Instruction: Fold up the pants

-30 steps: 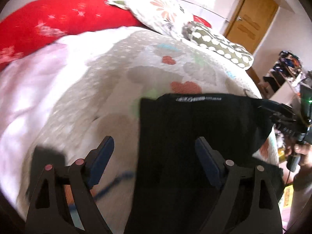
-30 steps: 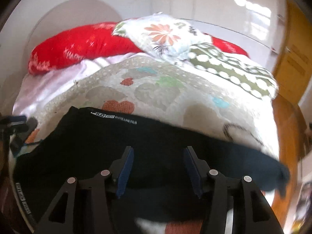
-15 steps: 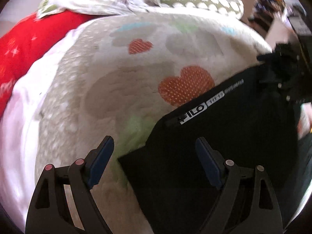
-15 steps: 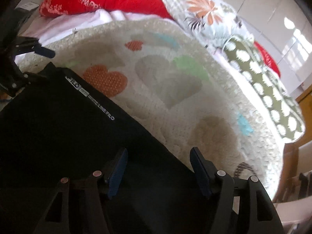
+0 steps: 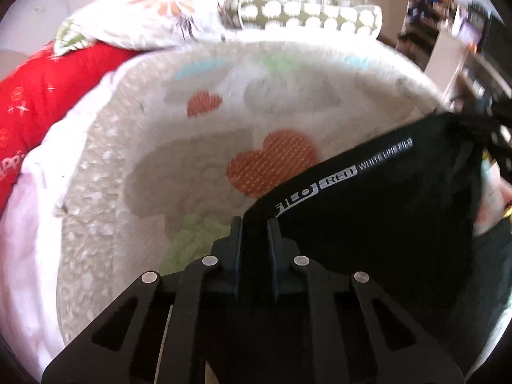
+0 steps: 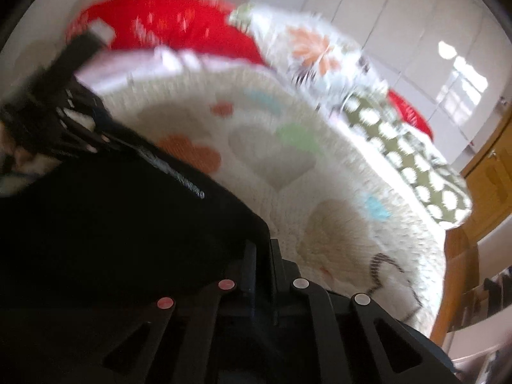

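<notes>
Now that both tools have gone from wide open half a second ago to closed, the black pants are held at two corners of one printed edge. The left gripper has its jaws drawn nearly together on the corner of the fabric just beside the white lettering. The right gripper has its jaws likewise pinched on the opposite corner, which tapers to a point between them.

Location of the garment: it lies on the heart-patterned blanket covering the bed, towards its near side. In the left wrist view the printed edge runs diagonally away from the jaws up to the right gripper, which shows dark at the right margin. Beyond the blanket are a red pillow, a floral pillow and a green dotted pillow.

Significance of the change: the approach step is judged complete and the grasp established. With both corners secured, the edge can be lifted and carried across the rest of the garment to form a fold.

Caution: both views are motion-blurred, so the depth of fabric inside each pair of jaws cannot be confirmed. A shallow bite may slip under tension. Keep the edge taut between the two tools and move them together.
</notes>
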A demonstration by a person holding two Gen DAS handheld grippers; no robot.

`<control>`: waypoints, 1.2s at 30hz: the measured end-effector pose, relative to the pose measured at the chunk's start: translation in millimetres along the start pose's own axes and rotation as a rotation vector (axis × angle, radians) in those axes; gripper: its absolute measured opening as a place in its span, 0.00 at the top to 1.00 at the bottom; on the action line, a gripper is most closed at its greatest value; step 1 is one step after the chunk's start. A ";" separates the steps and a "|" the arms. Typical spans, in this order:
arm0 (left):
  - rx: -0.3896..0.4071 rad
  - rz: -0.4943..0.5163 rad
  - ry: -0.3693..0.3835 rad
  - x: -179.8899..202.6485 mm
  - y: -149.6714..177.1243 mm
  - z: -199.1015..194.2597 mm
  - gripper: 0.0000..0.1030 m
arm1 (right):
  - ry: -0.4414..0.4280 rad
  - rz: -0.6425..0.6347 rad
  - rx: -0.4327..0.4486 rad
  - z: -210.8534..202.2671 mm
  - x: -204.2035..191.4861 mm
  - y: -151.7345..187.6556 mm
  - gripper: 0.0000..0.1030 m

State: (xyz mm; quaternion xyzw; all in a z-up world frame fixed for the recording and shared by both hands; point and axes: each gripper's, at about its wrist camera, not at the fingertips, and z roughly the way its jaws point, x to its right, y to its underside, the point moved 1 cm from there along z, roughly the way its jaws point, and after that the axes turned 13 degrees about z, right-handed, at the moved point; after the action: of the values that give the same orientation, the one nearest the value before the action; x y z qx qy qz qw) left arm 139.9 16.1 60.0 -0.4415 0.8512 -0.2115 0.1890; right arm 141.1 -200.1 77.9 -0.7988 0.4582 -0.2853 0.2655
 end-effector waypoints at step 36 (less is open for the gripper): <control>0.179 -0.228 -0.006 116.6 166.2 -146.2 0.87 | 0.192 0.795 0.050 -120.3 47.1 166.3 0.53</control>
State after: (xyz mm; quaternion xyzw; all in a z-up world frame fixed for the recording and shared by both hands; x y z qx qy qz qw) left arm -108.9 33.9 79.3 -0.5172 0.7728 -0.3053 0.2049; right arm -19.9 -334.2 57.7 -0.5228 0.7467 -0.2447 0.3305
